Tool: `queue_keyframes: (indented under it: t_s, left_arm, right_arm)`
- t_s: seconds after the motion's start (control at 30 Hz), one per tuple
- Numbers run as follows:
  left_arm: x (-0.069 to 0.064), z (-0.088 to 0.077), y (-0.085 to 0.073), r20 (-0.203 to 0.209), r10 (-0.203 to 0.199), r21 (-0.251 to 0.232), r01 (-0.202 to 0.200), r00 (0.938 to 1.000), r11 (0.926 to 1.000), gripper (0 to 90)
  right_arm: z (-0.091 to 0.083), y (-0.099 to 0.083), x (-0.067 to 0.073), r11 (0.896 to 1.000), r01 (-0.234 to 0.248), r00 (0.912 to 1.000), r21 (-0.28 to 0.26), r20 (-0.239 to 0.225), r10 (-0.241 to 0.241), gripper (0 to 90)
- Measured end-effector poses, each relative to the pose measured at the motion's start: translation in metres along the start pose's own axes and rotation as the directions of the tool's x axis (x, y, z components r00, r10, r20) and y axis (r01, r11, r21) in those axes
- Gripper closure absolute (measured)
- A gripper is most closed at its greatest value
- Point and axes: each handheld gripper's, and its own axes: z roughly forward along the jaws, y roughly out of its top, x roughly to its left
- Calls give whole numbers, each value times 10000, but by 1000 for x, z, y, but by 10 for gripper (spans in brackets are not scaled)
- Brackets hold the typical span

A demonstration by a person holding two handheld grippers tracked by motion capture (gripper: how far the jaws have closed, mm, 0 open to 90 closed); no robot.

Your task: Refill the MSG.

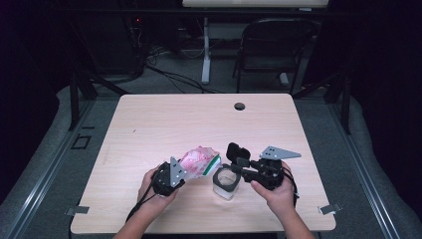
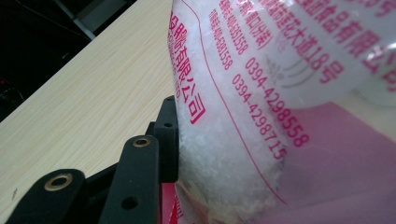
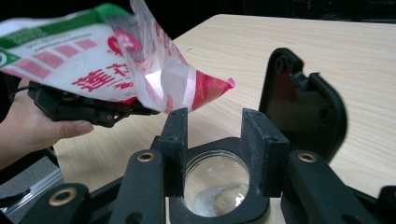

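**Kid:** What is the left gripper doing?

**Helper:** Its jaws are squeezed on a bag of white grains. The bag is pink and white with a green edge. In the left gripper view one black jaw presses into the side of the bag, and the bag bulges around it. The bag is lifted off the wooden table and tipped over, with its open corner pointing down to the right.

**Kid:** Where do the grains go?

**Helper:** Into the clear jar just beside the bag, near the front edge of the table. In the right gripper view there is only a small pile of white grains at the bottom of the jar, so I think the pouring has just begun.

**Kid:** And the right gripper?

**Helper:** Its jaws hug the black rim of the jar, one on each side, to hold it steady. The black flip lid stands open behind.

**Kid:** How do you pour well?

**Helper:** Keep the bag's corner right over the jar's mouth. Tip slowly, so the grains don't rush out and spill on the table. Hold the jar still and don't let the lid flop shut.
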Motion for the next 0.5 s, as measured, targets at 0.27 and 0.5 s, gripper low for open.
queue_keyframes:
  t_s: [0.27, 0.5]
  left_arm:
    - [-4, 2, -1, -66, 86, 31, -86, 9999, 10000, 621]
    - [-6, 4, 0, -303, 549, 16, -548, 9980, 9985, 621]
  right_arm:
    - [1, 3, 0, 9992, 257, 9995, 320, 182, -262, 625]
    - [2, 8, -3, 9975, -140, 9999, 689, -38, 143, 628]
